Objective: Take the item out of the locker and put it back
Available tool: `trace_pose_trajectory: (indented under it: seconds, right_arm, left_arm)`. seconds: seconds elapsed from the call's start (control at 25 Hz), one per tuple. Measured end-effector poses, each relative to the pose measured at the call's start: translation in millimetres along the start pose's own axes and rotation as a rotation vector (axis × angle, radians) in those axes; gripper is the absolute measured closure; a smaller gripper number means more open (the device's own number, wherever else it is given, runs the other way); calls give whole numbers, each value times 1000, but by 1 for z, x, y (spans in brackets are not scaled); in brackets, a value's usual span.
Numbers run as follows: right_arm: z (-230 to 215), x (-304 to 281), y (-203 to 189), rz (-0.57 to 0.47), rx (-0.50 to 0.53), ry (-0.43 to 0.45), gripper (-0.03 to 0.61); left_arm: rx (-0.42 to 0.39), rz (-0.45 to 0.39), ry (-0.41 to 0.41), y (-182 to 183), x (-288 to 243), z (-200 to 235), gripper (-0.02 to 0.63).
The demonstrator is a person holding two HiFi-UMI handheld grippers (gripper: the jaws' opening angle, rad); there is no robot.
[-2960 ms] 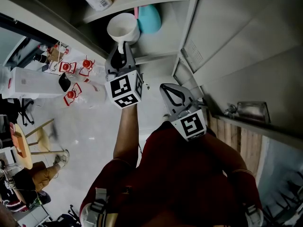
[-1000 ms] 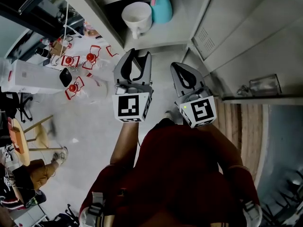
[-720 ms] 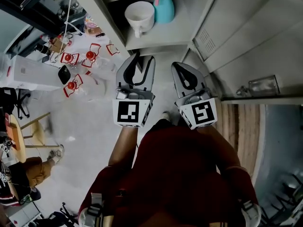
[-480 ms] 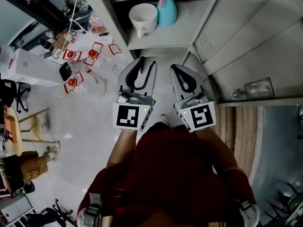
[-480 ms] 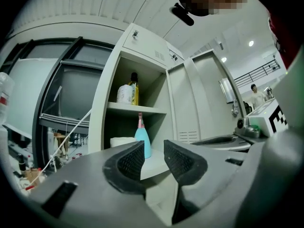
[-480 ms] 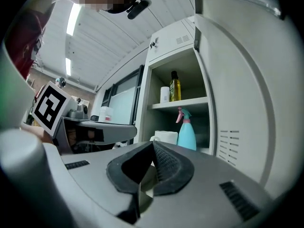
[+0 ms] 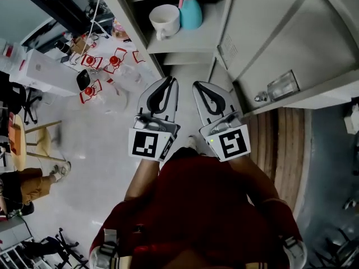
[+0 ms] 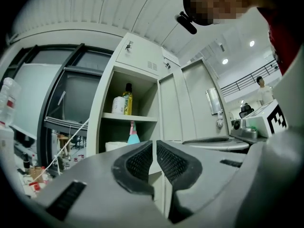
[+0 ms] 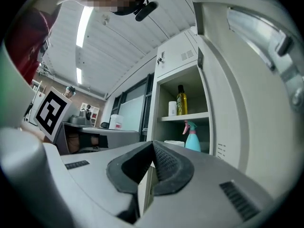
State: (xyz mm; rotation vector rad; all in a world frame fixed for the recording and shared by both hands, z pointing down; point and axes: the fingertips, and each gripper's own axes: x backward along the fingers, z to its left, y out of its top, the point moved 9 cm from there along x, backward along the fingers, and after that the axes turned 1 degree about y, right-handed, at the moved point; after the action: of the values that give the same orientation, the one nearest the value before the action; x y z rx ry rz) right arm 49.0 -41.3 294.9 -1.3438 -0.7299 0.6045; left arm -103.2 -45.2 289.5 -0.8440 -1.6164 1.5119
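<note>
White mug [image 7: 164,20] on the lower locker shelf [image 7: 185,41], just beside a teal spray bottle [image 7: 190,13], left gripper [image 7: 170,82] well apart from it, jaws just closing to a sliver, nothing between, right gripper [image 7: 197,86] jaws together, empty.

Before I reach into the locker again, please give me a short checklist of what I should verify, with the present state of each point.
1. Locker door open, way in free: ok.
2. Left gripper empty: ok. Its jaws have just been closing and are almost together, with nothing between them.
3. Right gripper empty: ok, jaws together.
4. Jaws wide enough for a grasp: not ok, on both.
5. White cup and spray bottle upright on the lower shelf: ok.
6. Which item is meant: cannot tell.
</note>
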Motion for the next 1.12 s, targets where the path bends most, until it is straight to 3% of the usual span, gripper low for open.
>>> trace_pose_trajectory:
  seconds: [0.68,1.12]
  right_arm:
    - [32,84,19,-60,-80,44,581]
    - [65,87,30,-58,-46,-8,581]
  left_arm:
    - [-27,20,38,17,79,-73,607]
    - [-29,-38,-28,25,106,-58,607]
